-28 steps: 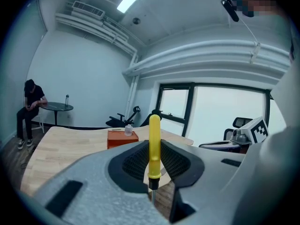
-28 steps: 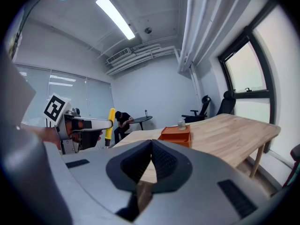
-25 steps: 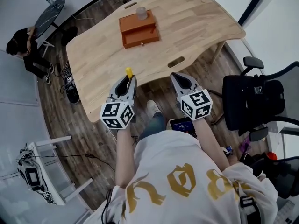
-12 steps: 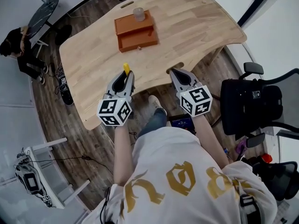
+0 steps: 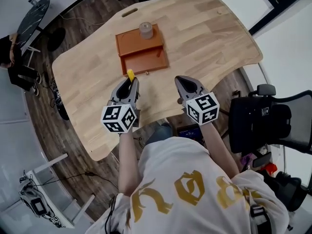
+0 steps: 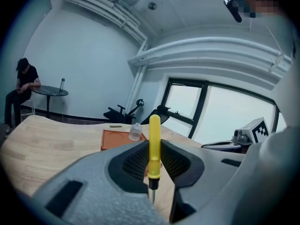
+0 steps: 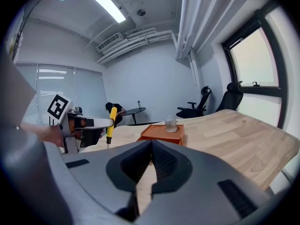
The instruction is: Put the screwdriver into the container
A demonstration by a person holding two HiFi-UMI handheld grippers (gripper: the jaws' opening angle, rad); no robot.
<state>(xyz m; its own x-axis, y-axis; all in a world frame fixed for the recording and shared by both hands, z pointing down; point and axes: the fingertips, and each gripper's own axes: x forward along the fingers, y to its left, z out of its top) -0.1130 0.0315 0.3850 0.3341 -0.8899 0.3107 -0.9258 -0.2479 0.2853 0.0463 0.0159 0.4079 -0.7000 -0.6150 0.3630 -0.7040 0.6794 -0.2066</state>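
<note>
A yellow-handled screwdriver (image 6: pixel 154 130) stands upright between the jaws of my left gripper (image 6: pixel 153 150), which is shut on its handle, with the metal shaft pointing down. In the head view the screwdriver (image 5: pixel 130 74) sticks out past the left gripper (image 5: pixel 129 83), just short of the orange container (image 5: pixel 141 52) on the wooden table (image 5: pixel 209 33). A clear cup (image 5: pixel 146 29) stands on the container's far part. My right gripper (image 5: pixel 183 82) hovers to the right at the same depth, its jaws shut and empty (image 7: pixel 151 144). It sees the container (image 7: pixel 161 132) ahead.
A person (image 5: pixel 10 57) sits at a round black side table far left, beyond the wooden table. A black office chair (image 5: pixel 261 121) stands to the right. The tabletop has a slot (image 5: pixel 129 12) near its far edge, and its near edge curves under my grippers.
Both grippers have moved forward over the table, so the screwdriver tip is now close to the orange container's near side. The grip on the screwdriver is unchanged.
</note>
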